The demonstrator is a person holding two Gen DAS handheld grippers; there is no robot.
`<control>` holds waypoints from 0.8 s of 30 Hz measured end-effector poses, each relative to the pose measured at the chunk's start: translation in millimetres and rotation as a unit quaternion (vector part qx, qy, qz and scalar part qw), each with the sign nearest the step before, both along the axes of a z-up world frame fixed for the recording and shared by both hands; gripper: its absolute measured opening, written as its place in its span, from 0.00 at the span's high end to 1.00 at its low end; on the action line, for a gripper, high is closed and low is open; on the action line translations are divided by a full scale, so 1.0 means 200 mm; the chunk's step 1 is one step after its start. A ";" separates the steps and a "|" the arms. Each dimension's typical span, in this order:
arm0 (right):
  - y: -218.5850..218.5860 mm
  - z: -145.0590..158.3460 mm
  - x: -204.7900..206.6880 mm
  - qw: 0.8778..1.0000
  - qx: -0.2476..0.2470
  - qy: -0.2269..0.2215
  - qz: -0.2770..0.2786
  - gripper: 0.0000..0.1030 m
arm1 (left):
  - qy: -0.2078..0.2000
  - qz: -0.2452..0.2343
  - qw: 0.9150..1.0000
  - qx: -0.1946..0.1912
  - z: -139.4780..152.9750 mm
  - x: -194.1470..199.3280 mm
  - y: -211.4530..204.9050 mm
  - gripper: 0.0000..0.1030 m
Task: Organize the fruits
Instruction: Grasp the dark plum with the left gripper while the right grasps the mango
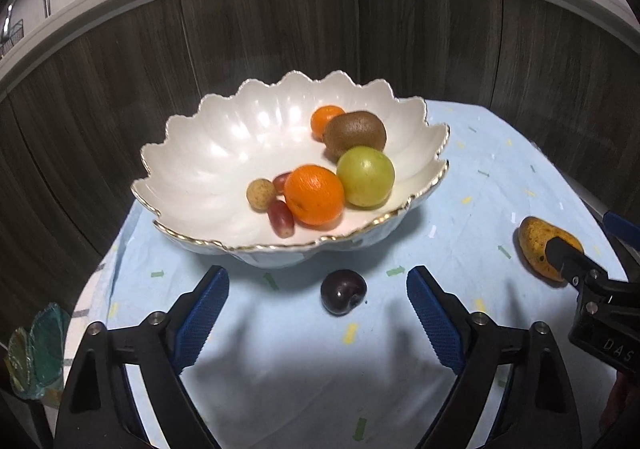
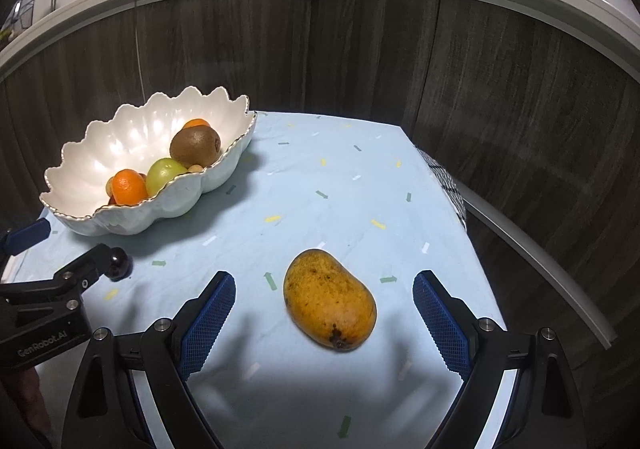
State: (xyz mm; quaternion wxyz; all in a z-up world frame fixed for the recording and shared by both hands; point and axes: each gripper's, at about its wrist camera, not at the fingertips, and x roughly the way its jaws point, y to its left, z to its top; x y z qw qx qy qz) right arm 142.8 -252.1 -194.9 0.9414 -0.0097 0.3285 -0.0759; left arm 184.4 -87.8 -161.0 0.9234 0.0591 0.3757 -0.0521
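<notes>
Plum sits just in front of the bowl, mango well off its right side; both grippers, left and right, gape wide, holding nothing, so centre each fruit between pads, close gently, clear the scalloped rim.

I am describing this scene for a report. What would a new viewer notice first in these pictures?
First, the white scalloped bowl at the back left of the blue tablecloth, holding oranges, a kiwi and a green fruit. Next, two fruits outside it: a dark plum lying between the open fingers of the left tool, and a yellow mango between those of the right tool.
</notes>
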 end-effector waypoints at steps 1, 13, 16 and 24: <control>0.00 0.00 0.01 1.000 0.000 0.000 0.001 0.11 | 0.005 0.000 1.000 0.000 -0.01 0.00 -0.01 0.14; -0.03 -0.05 0.05 1.000 0.016 0.014 0.008 0.12 | 0.043 0.002 0.999 -0.003 -0.09 0.05 -0.06 0.34; -0.04 -0.05 0.06 1.000 0.018 0.016 0.009 0.12 | 0.056 -0.001 0.998 -0.009 -0.10 0.06 -0.07 0.37; -0.04 -0.09 0.10 0.999 0.026 0.028 0.015 0.15 | 0.080 0.004 0.997 -0.018 -0.15 0.10 -0.07 0.47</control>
